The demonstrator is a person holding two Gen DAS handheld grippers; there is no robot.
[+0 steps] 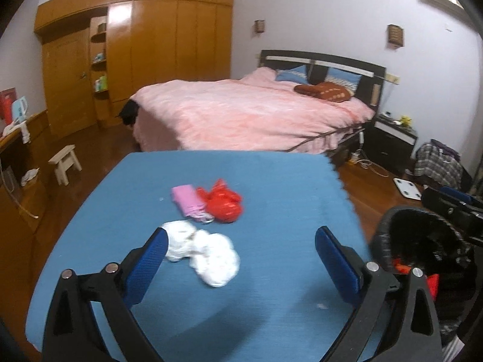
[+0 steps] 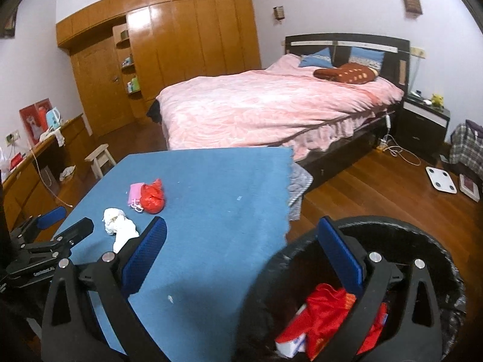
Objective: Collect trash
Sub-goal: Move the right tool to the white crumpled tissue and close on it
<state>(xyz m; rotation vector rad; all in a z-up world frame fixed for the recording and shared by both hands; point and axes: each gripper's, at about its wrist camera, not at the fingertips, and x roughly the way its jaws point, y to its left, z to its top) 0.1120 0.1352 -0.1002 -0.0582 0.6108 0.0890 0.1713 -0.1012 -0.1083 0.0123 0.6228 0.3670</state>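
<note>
Left claw (image 1: 241, 247) is spread wide and holds nothing, its 2 blue fingers (image 1: 151, 256) hovering over the blue-covered bench (image 1: 271, 301). Crumpled white tissue (image 1: 202, 250) lies on the bench just ahead, between the fingers and nearer the 9 o'clock one. At 12 o'clock from the tissue sit a pink packet (image 1: 187, 200) and a red plastic bag (image 1: 223, 202), touching each other. At 3 o'clock, off the bench edge, stands a black-lined trash bin (image 1: 422, 235) with red scraps inside. A bed with a pink quilt (image 1: 250, 111) fills the far side, and a wooden wardrobe (image 1: 132, 45) stands at 10 o'clock.

Right claw (image 2: 241, 241) is also spread wide and empty, straddling the bench edge: its 9 o'clock finger (image 2: 148, 247) is over the blue bench (image 2: 211, 211), its 3 o'clock finger over the trash bin (image 2: 422, 235). Red wrappers (image 2: 326, 310) and a white scrap lie inside the bin at 5 o'clock. On the bench at 10 o'clock lie the white tissue (image 2: 119, 223), the pink packet (image 2: 135, 191) and the red plastic bag (image 2: 152, 197). The left claw (image 2: 65, 220) shows at 9 o'clock, near the tissue. A white bathroom scale (image 2: 441, 179) rests on the wooden floor at 2 o'clock.
</note>
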